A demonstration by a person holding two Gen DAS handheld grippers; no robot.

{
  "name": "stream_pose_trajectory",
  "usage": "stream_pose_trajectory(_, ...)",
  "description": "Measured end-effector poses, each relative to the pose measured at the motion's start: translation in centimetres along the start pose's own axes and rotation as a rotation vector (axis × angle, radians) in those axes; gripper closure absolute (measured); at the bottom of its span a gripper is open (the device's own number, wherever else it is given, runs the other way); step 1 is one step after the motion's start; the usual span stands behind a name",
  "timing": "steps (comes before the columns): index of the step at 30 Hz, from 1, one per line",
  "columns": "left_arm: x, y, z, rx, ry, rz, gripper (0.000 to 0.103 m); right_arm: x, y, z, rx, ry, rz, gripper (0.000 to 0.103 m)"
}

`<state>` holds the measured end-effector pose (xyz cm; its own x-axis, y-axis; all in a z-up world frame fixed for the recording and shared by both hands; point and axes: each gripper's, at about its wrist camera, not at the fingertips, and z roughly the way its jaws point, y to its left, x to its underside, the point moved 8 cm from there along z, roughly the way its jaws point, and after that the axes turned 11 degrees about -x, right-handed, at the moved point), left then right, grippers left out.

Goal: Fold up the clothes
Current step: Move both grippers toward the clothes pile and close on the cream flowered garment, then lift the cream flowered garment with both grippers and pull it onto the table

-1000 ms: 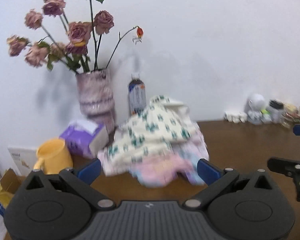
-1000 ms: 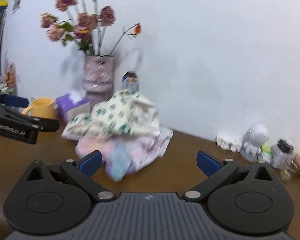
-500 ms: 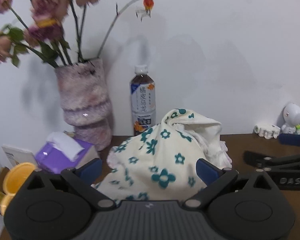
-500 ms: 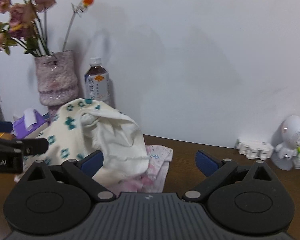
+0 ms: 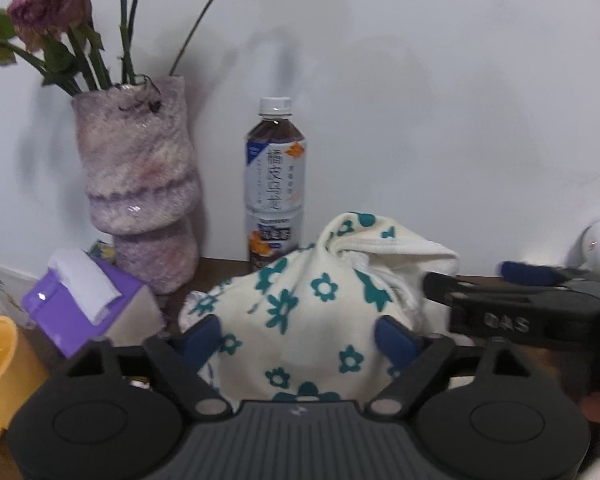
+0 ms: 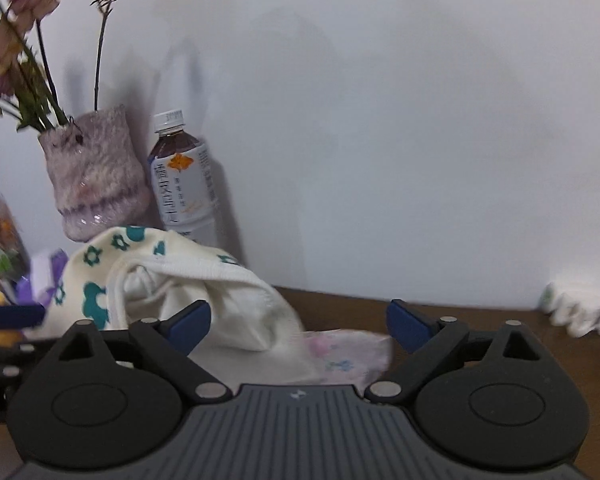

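1. The left gripper [image 5: 300, 330] fills the lower frame of its own view, jaws spread wide, blue-tipped fingers [image 5: 202, 336] apart.
2. The right gripper [image 6: 298, 322] sits likewise, jaws wide, and reaches in from the right edge of the left view.

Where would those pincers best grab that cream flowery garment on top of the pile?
Probably at the ribbed hem of the cream flowered garment. It forms a raised, folded ridge on the right side of the heap, thin enough to pinch. The open right gripper already faces it; come in from the front, low over the table.
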<state>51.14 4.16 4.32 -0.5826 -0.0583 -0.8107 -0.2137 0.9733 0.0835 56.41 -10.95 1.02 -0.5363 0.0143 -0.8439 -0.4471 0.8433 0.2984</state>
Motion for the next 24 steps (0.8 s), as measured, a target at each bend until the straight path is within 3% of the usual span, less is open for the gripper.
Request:
stream_pose_trajectory(1, 0.1, -0.1, -0.1, 0.023, 0.005, 0.004, 0.043, 0.3, 0.1, 0.3, -0.039, 0.011, 0.028, 0.022)
stream_pose_trajectory(2, 0.2, -0.2, -0.2, 0.049, 0.012, 0.009, 0.049, 0.5, 0.2, 0.5, -0.070, 0.020, 0.056, 0.039)
stream_pose_trajectory(3, 0.4, -0.2, -0.3, 0.068, 0.017, 0.013, 0.056, 0.6, 0.3, 0.6, -0.089, 0.024, 0.082, 0.048)
stream_pose_trajectory(5, 0.4, -0.4, -0.9, 0.096, 0.010, 0.031, 0.076, 0.9, 0.3, 0.4, -0.117, 0.027, 0.130, 0.087)
stream_pose_trajectory(6, 0.3, -0.4, -1.2, 0.105, 0.004, 0.041, 0.084, 0.8, 0.4, 0.0, -0.121, 0.017, 0.137, 0.092)
stream_pose_trajectory(10, -0.5, -0.1, -3.1, 0.126, -0.032, 0.067, 0.093, -0.9, 1.3, -2.8, -0.124, -0.065, 0.126, 0.096)
stream_pose_trajectory(16, -3.7, 1.9, -8.7, 0.150, -0.150, 0.037, 0.095, -6.7, 4.9, -11.7, -0.142, -0.256, 0.070, 0.097)
stream_pose_trajectory(19, -6.0, 2.8, -13.9, 0.173, -0.255, 0.025, 0.095, -9.7, 7.4, -17.7, -0.136, -0.351, 0.022, 0.097)
stream_pose_trajectory(24, -8.4, 3.5, -25.9, 0.247, -0.460, 0.027, 0.095, -13.8, 12.0, -29.9, -0.116, -0.544, -0.082, 0.097)
